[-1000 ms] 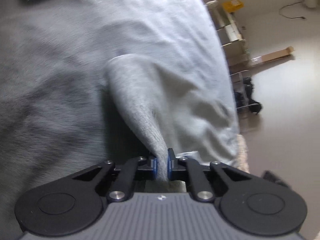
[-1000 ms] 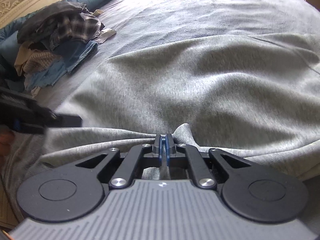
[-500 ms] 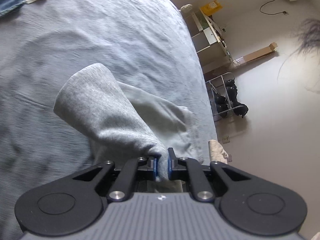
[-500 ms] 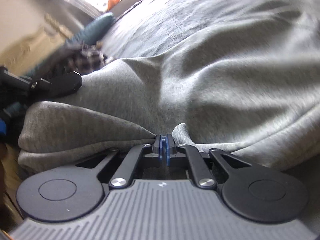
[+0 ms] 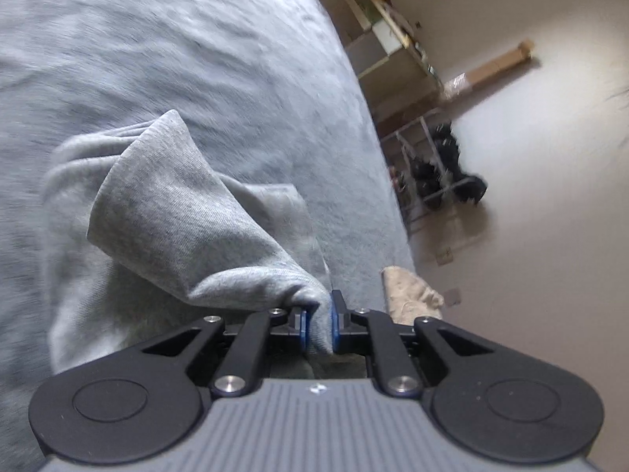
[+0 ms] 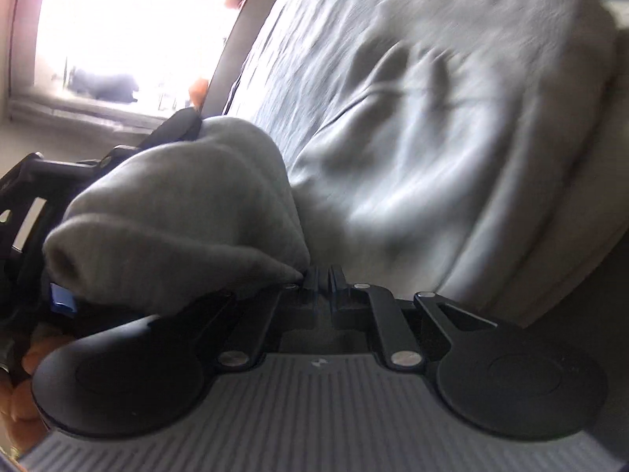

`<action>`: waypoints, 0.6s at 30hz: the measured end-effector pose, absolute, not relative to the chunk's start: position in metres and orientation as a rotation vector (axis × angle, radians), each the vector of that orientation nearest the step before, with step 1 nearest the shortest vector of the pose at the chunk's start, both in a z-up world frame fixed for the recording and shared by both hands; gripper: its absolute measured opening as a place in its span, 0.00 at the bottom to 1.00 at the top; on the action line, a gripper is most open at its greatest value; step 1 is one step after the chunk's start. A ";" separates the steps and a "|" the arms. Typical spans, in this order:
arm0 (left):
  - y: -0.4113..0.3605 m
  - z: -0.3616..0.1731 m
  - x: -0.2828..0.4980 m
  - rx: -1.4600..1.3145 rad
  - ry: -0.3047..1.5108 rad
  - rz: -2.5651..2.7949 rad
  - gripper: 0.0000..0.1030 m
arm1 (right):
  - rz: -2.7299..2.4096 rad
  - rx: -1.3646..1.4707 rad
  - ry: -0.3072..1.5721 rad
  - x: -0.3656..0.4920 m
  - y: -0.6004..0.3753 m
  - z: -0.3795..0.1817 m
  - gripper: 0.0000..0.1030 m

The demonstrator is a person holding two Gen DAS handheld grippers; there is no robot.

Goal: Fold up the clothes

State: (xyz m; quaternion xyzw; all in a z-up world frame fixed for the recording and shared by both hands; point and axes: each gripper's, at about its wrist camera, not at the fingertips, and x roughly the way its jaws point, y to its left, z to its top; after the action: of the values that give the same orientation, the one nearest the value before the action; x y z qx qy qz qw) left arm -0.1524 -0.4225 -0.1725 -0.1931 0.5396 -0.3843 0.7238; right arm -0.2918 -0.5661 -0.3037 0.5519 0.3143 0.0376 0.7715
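Observation:
A grey sweatshirt (image 5: 177, 212) lies partly lifted over a grey-blue bed (image 5: 196, 39). My left gripper (image 5: 317, 322) is shut on a bunched fold of it, and the cloth hangs away to the left. In the right wrist view my right gripper (image 6: 322, 281) is shut on another edge of the same grey sweatshirt (image 6: 188, 212), which drapes in a thick roll to the left. The rest of the garment (image 6: 452, 137) spreads over the bed beyond. The left gripper's black body (image 6: 35, 196) shows at the left edge, against the roll.
The bed's right edge drops to a pale floor (image 5: 530, 236). A shelf unit (image 5: 393, 59) and a shoe rack (image 5: 440, 169) stand beyond it, and a cream cloth (image 5: 409, 295) hangs at the bed edge. A bright window (image 6: 118, 31) fills the upper left.
Both grippers have lifted and swung with the sweatshirt held. The right view has turned from the clothes pile towards the window, and the cloth has rolled up between the grippers.

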 end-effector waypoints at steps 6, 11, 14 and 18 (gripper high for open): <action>-0.466 -0.207 -0.154 -0.321 1.231 -0.812 0.14 | -0.012 1.181 0.717 -0.324 -0.612 -0.303 0.06; -0.487 -0.215 -0.169 -0.159 1.149 -0.809 0.22 | -0.140 1.017 0.737 -0.366 -0.660 -0.263 0.23; -0.493 -0.210 -0.185 -0.084 1.067 -0.812 0.33 | -0.160 0.825 0.715 -0.360 -0.680 -0.224 0.35; -0.506 -0.201 -0.206 0.026 0.938 -0.864 0.54 | 0.019 0.621 0.687 -0.303 -0.681 -0.180 0.60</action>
State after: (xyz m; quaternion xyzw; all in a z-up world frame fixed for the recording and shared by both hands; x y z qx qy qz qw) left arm -0.2058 -0.5058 -0.2008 0.0120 0.4378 -0.4031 0.8036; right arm -0.3027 -0.6810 -0.1803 0.2993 0.3316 0.0093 0.8946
